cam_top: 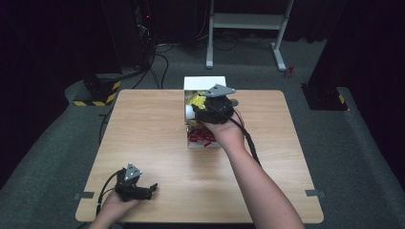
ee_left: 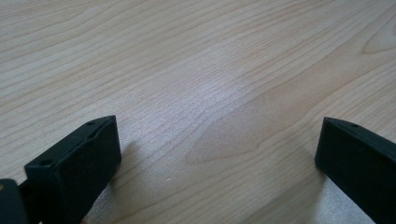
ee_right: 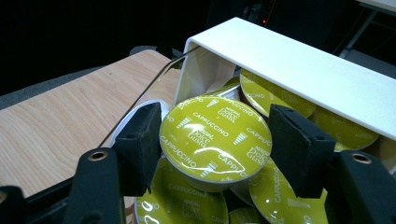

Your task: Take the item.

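Pale wood table (cam_top: 157, 157) on grey carpet (cam_top: 52, 148), dark room; left hand-held gripper (cam_top: 154, 189) wide open, empty; right hand-held gripper (ee_right: 212, 140) around capsule (ee_right: 215, 138).

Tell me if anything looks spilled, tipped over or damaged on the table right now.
Nothing stands out. The white box sits upright with the yellow cappuccino capsules heaped inside it, none on the table. The right gripper pinches one capsule cleanly. The left gripper rests open on bare wood.

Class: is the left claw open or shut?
Open. The left claw has its two black jaws standing far apart, with bare wooden table between them.
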A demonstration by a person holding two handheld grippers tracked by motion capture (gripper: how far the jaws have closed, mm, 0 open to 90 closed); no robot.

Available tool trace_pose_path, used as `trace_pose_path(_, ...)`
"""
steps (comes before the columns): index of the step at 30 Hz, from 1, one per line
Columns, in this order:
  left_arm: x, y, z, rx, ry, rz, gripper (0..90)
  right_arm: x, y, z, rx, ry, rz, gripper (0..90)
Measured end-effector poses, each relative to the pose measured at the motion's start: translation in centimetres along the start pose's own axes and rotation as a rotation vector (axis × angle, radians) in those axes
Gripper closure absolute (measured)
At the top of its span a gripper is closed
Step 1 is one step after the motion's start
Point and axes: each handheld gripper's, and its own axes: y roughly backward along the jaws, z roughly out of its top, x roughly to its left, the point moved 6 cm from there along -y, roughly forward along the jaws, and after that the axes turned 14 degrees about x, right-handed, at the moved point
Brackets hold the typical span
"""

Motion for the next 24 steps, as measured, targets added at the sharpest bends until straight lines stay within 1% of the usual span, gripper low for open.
trace_pose_path(1,0.1,0.0,0.0,0.002,-0.007,0.004,0.7,0.0,0.0,0.0,-0.001,-0.004,0.001,37.2)
trace_pose_path(3,0.0,0.0,0.0,-0.002,-0.001,0.003,0.8,0.0,0.0,0.0,0.001,-0.005,-0.002,36.1)
trace_pose_path(4,0.0,0.0,-0.1,-0.002,-0.002,0.003,0.8,0.0,-0.2,-0.1,0.002,-0.002,0.005,33.6)
trace_pose_path(7,0.0,0.0,-0.1,-0.001,-0.003,0.004,0.8,0.1,-0.4,-0.2,0.005,-0.007,0.003,33.5)
trace_pose_path(10,0.0,0.0,-0.1,-0.001,-0.002,0.003,0.8,0.0,-0.5,-0.2,0.005,-0.011,-0.001,37.2)
trace_pose_path(14,0.0,0.0,-0.1,-0.001,-0.002,0.003,0.8,-0.2,-0.4,-0.1,0.004,-0.019,0.017,37.8)
trace_pose_path(24,0.0,0.1,-0.1,-0.001,-0.002,0.003,0.8,-0.3,0.8,-0.1,-0.03,-0.026,0.011,38.0)
